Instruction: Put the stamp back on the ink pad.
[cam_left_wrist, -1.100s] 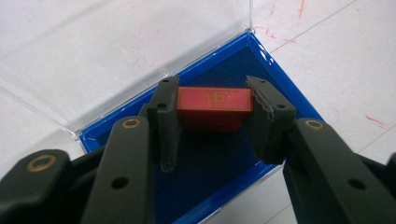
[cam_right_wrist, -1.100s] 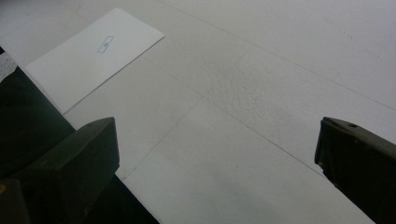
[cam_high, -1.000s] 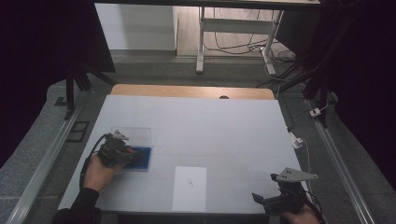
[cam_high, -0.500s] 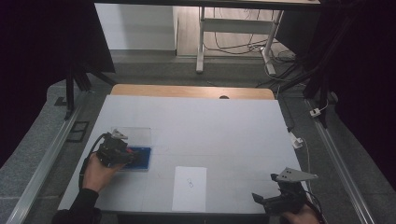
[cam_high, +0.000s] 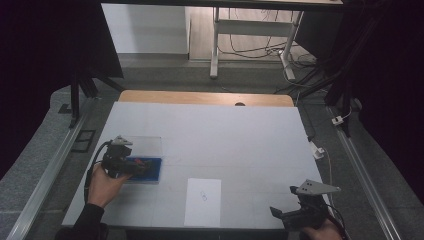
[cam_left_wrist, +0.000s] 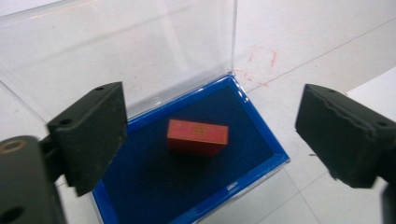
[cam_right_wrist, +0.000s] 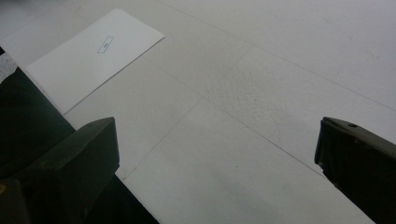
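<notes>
Left gripper poised over the open blue box, right one waiting wide at the table's near edge.

From the high view, the left gripper (cam_high: 134, 165) hovers above the blue box (cam_high: 150, 172) at the left of the white table (cam_high: 240, 140), clear lid (cam_high: 145, 146) laid back behind it; the right gripper (cam_high: 280, 214) sits well apart, past the paper sheet (cam_high: 203, 201). In the left gripper view, jaws spread wide and empty, and the red block (cam_left_wrist: 198, 137) lies flat mid-tray, slightly skewed. Likely a pick: come straight down, square the jaws across its short sides, clear of the blue rim. In the right gripper view, jaws wide, holding nothing, bare table between them.
</notes>
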